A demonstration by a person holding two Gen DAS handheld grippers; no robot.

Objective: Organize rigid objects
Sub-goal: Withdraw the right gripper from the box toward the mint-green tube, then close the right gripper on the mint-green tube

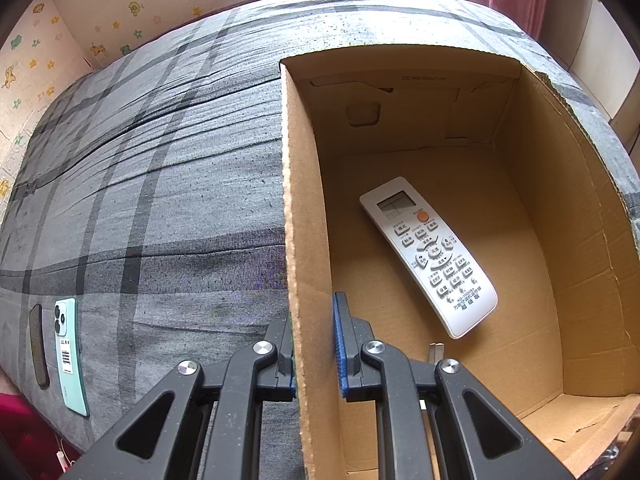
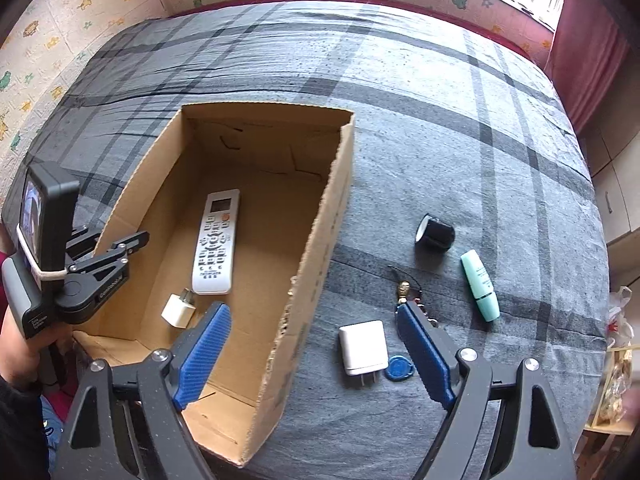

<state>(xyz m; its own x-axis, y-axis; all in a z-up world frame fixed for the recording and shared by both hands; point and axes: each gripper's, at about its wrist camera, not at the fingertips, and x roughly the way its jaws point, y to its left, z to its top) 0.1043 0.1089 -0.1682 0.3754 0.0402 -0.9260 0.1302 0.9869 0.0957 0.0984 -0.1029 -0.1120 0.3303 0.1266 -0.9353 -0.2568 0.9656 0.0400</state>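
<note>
My left tongs (image 1: 314, 344) clamp the box (image 2: 320, 216) wall; right tongs (image 2: 312, 354) gape empty. Remote (image 2: 216, 240) and small plug (image 2: 179, 309) lie inside; charger (image 2: 363, 347) on the bed at five o'clock of the box.

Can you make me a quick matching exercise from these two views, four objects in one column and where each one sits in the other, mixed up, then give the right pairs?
Column one:
1. white remote control
2. mint green phone
3. black tape roll
4. left gripper

Column two:
A. clamped on the near wall of the cardboard box
B. lying on the grey checked cloth, on the box's right in the right wrist view
C. lying on the floor inside the box
D. lying on the cloth, on the box's left in the left wrist view

Pairs: 1-C, 2-D, 3-B, 4-A
</note>
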